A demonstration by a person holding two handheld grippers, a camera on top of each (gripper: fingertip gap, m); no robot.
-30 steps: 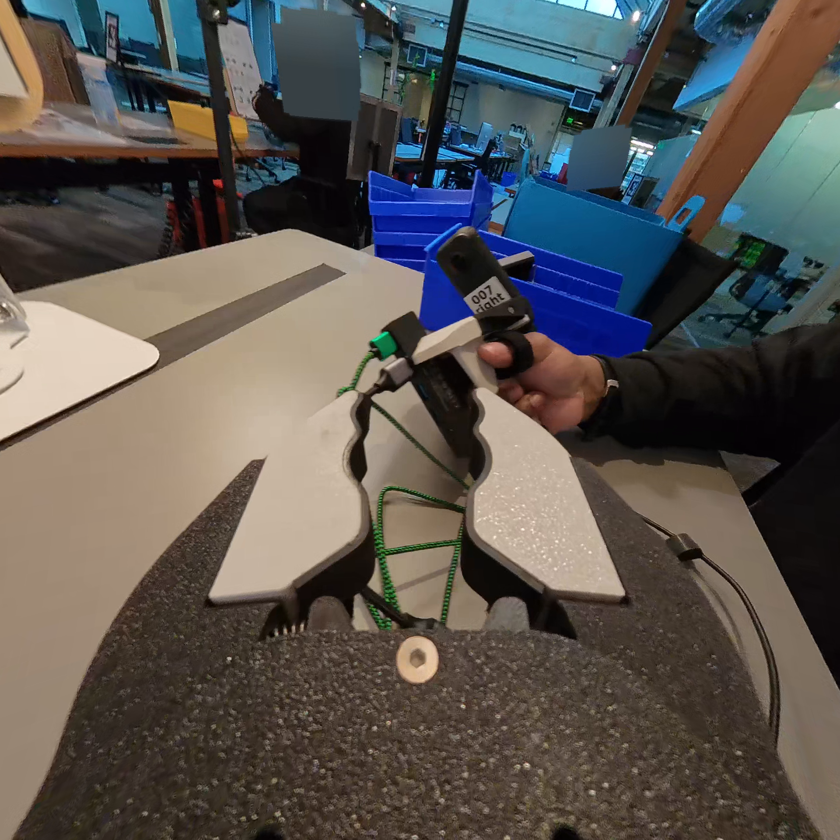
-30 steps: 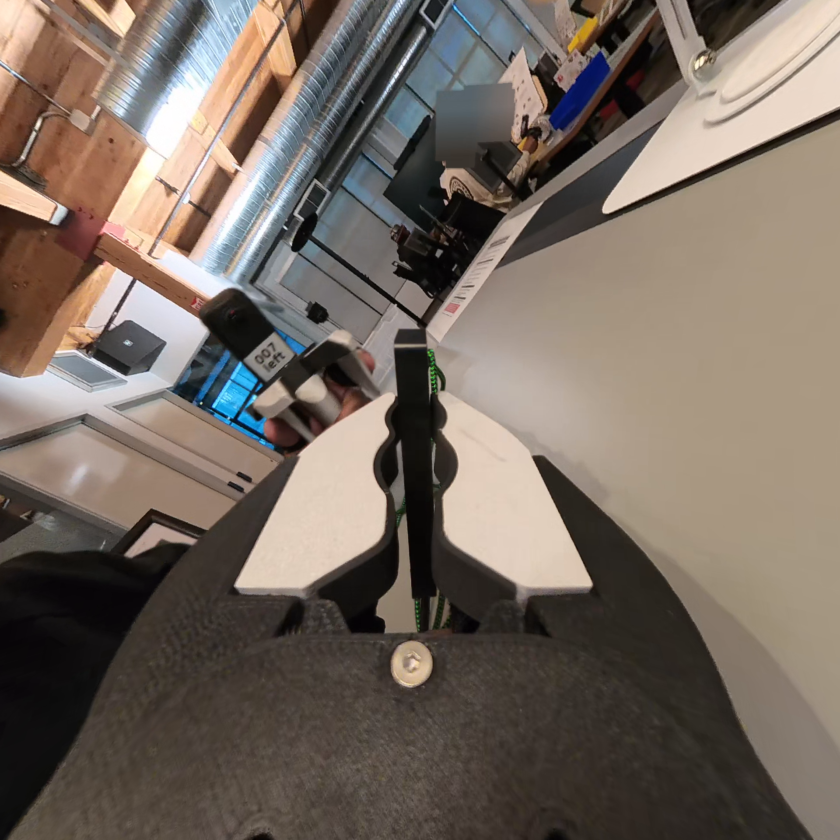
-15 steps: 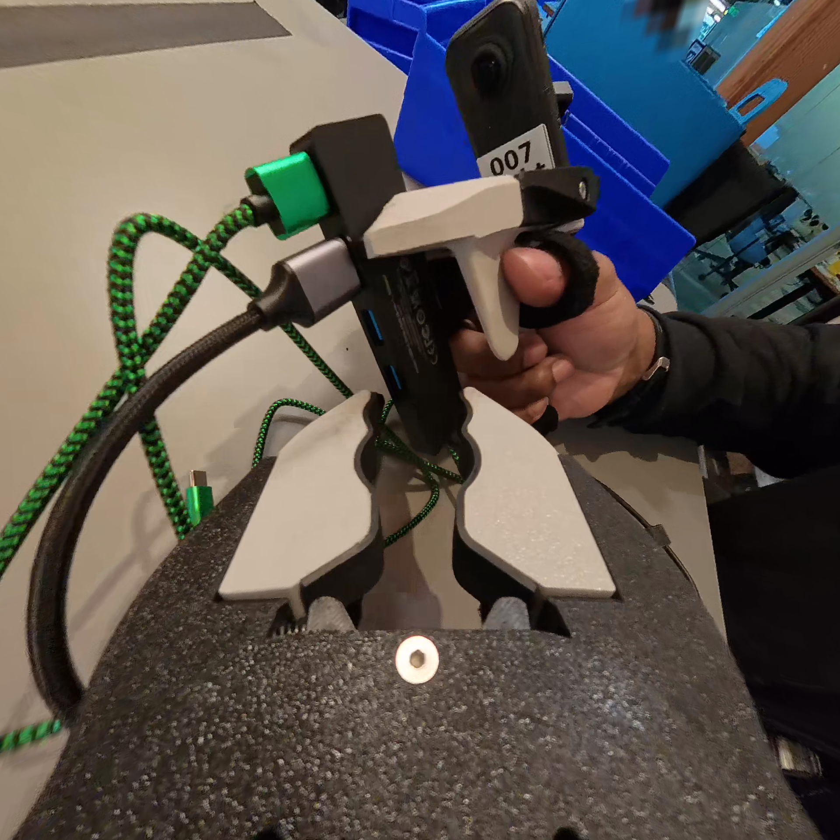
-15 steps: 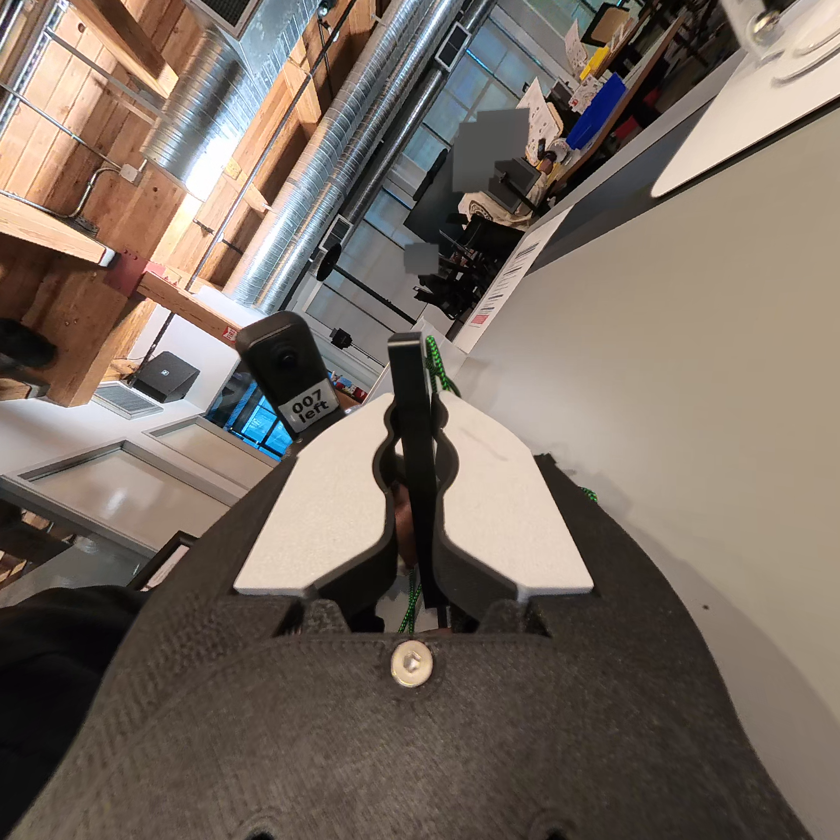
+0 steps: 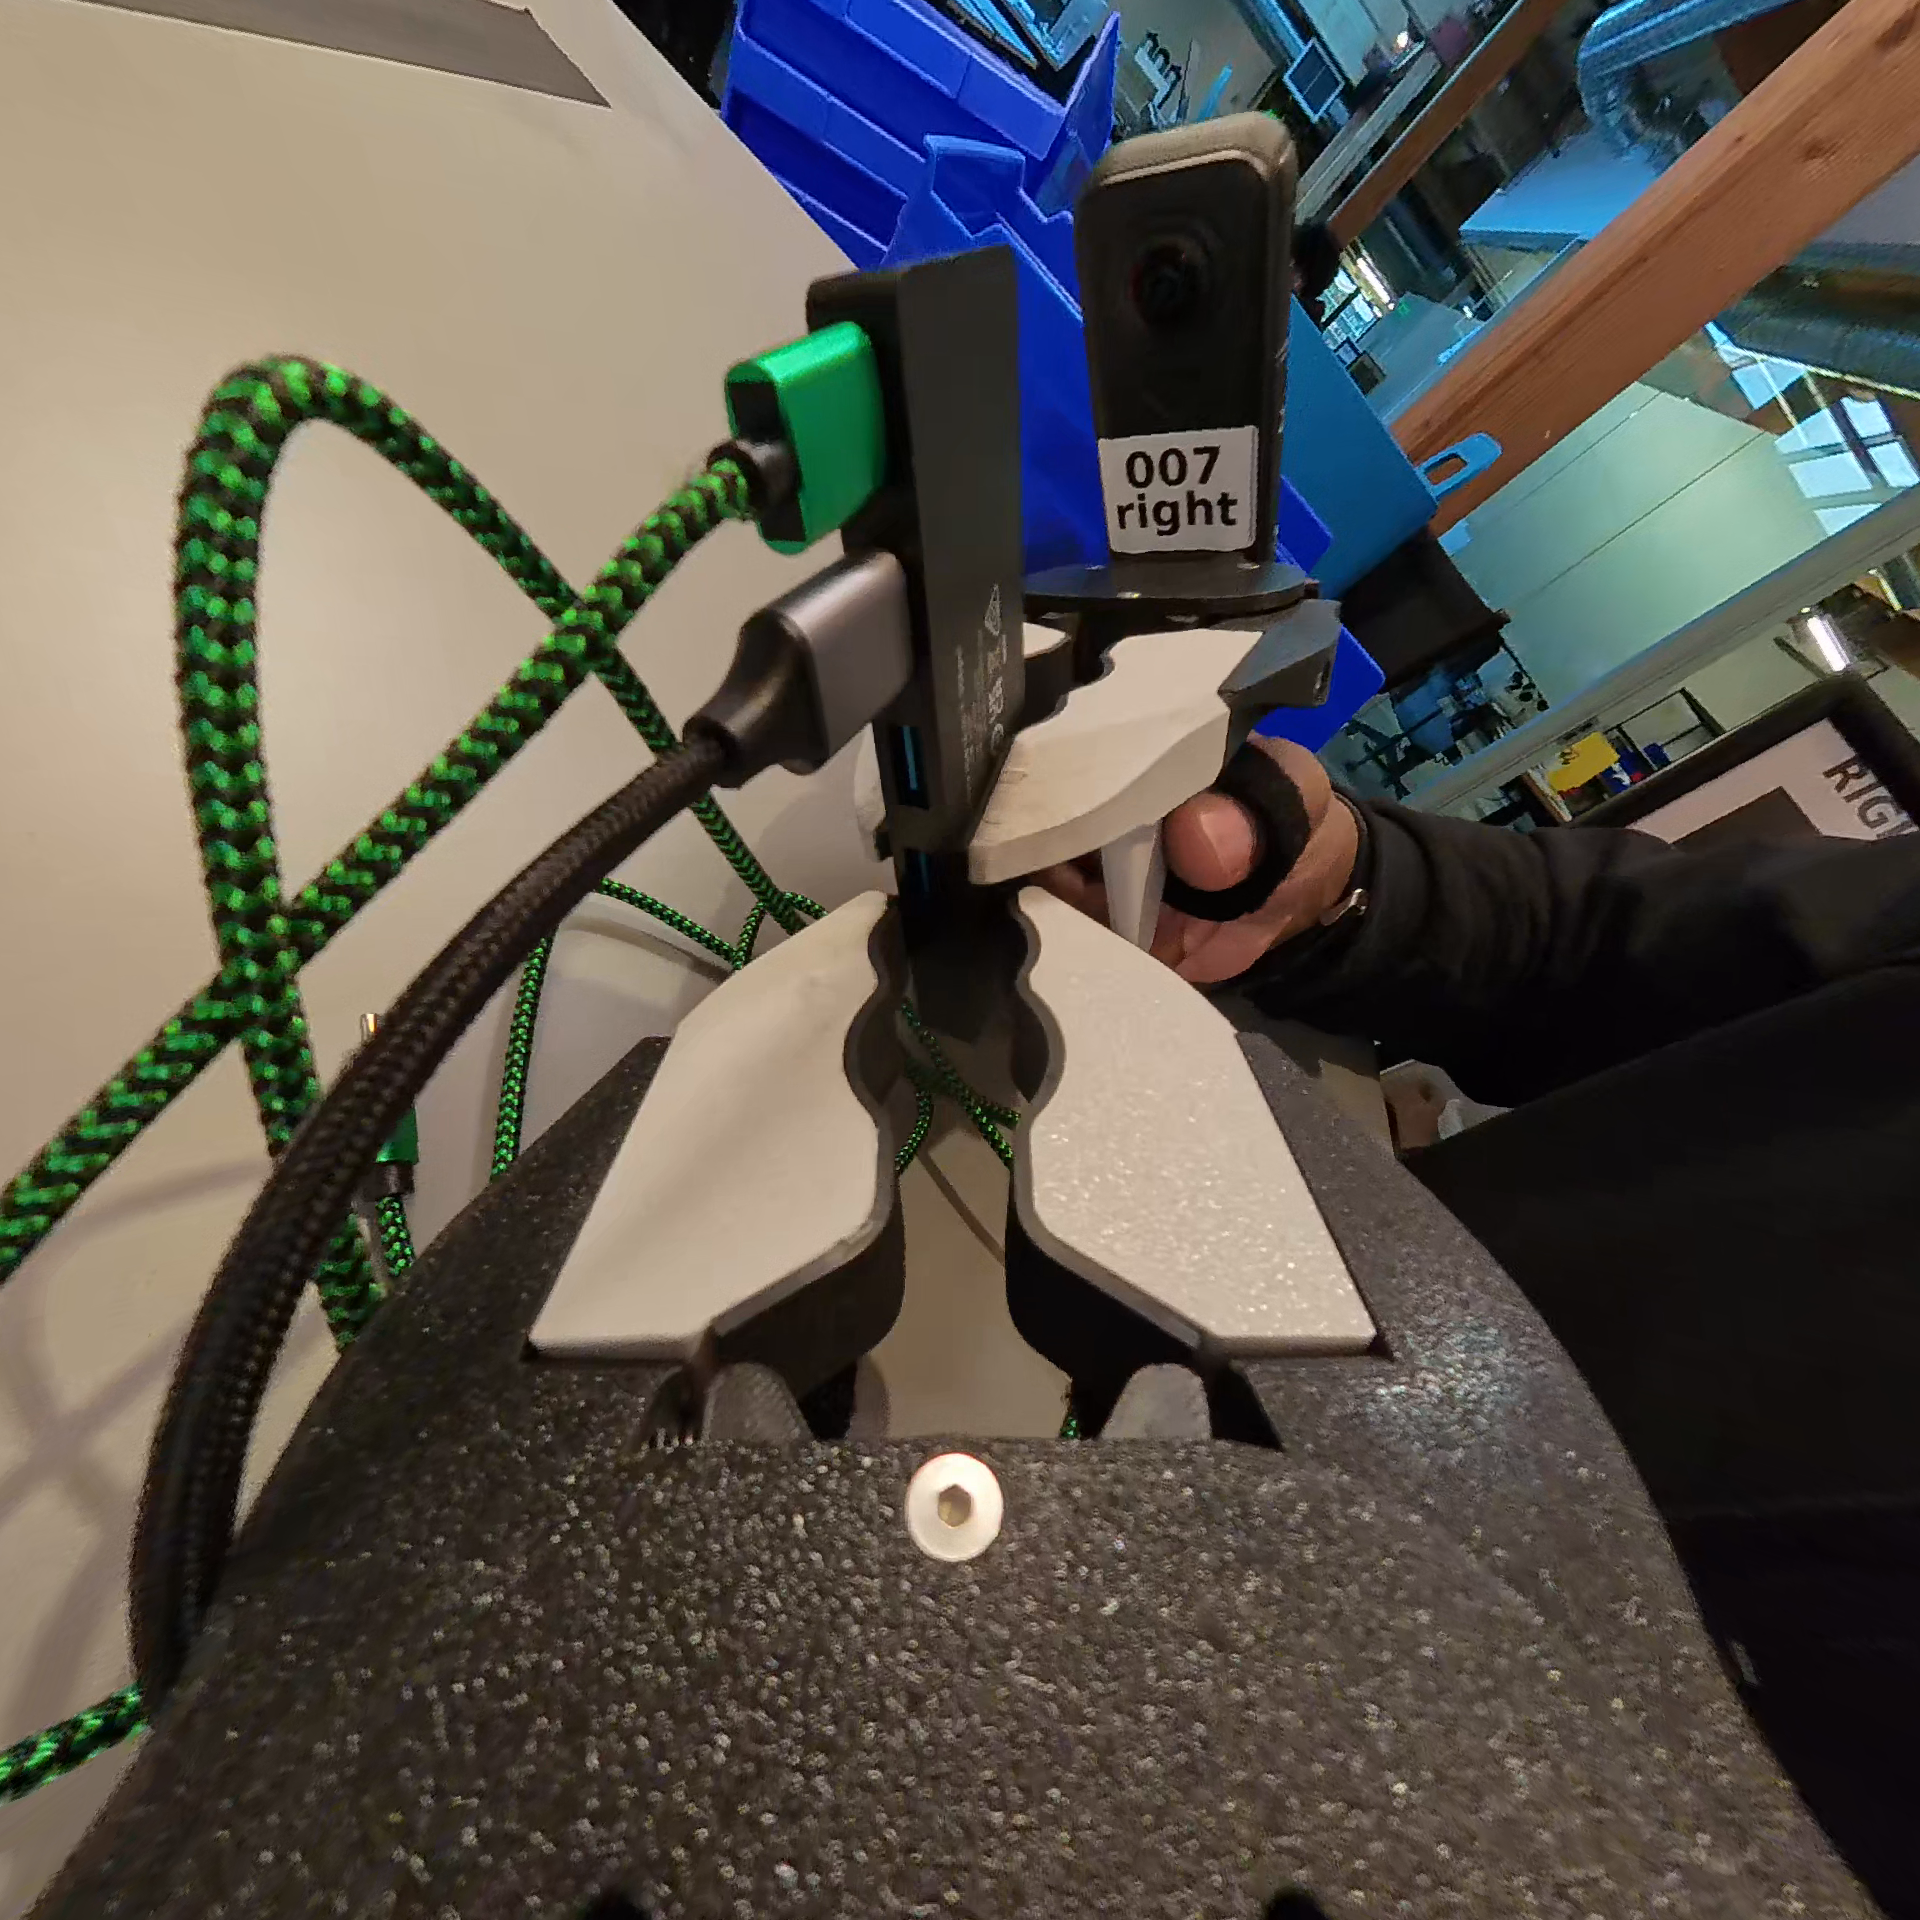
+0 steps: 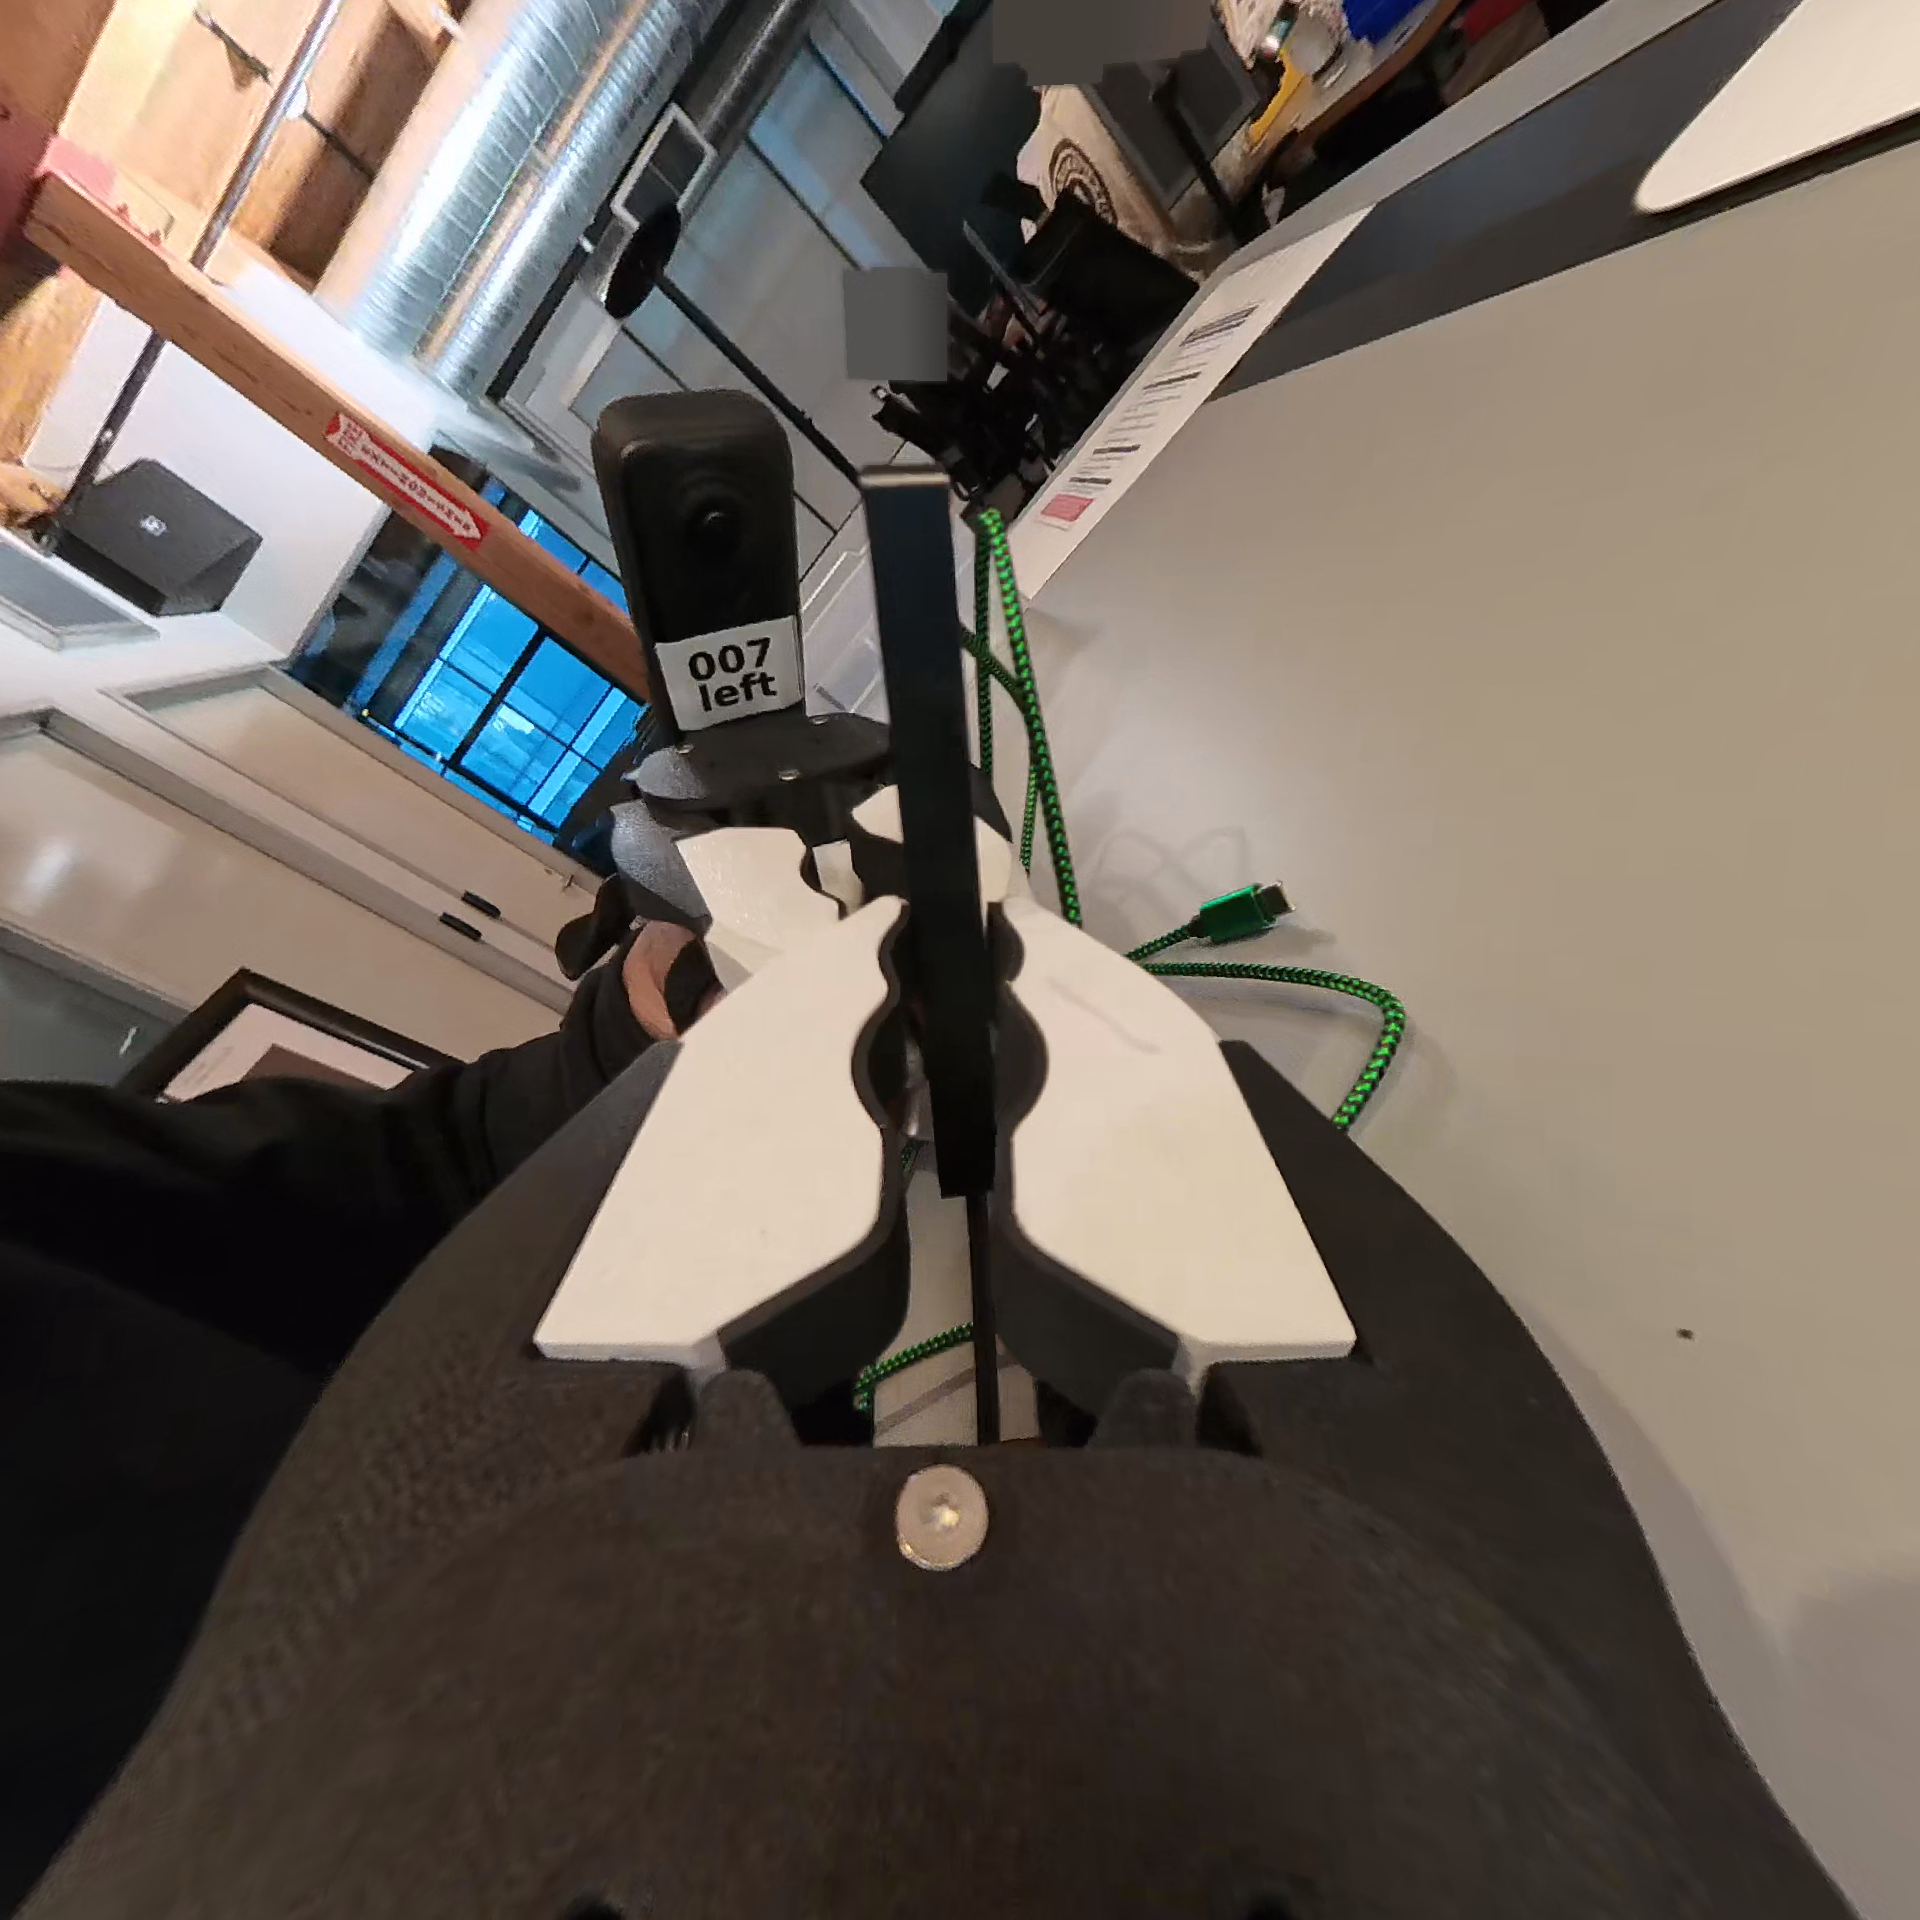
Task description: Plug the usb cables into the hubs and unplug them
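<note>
My right gripper (image 6: 940, 925) is shut on a black USB hub (image 6: 925, 727) and holds it upright above the table. In the left wrist view the hub (image 5: 956, 520) carries a green plug (image 5: 810, 447) on a green braided cable (image 5: 239, 727). Below it sits a grey plug (image 5: 831, 655) on a black braided cable (image 5: 416, 987). The right gripper (image 5: 935, 800) clamps the hub's middle. My left gripper (image 5: 954, 925) is open, with narrowed jaws around the hub's lower end and a slim gap still showing at the pads. A loose green plug (image 6: 1242, 909) lies on the table.
Blue bins (image 5: 883, 135) stand at the far edge of the grey table (image 5: 312, 208). A white pad (image 6: 1787, 114) and a paper sheet (image 6: 1174, 395) lie farther along the table. Loops of green cable lie under the grippers. A person's hand (image 5: 1247, 862) holds the right gripper. My left and right fingertips are right by each other.
My left gripper has moved in close to the hub and its jaws have narrowed around the hub's lower end. My right gripper has kept its hold on the hub.
</note>
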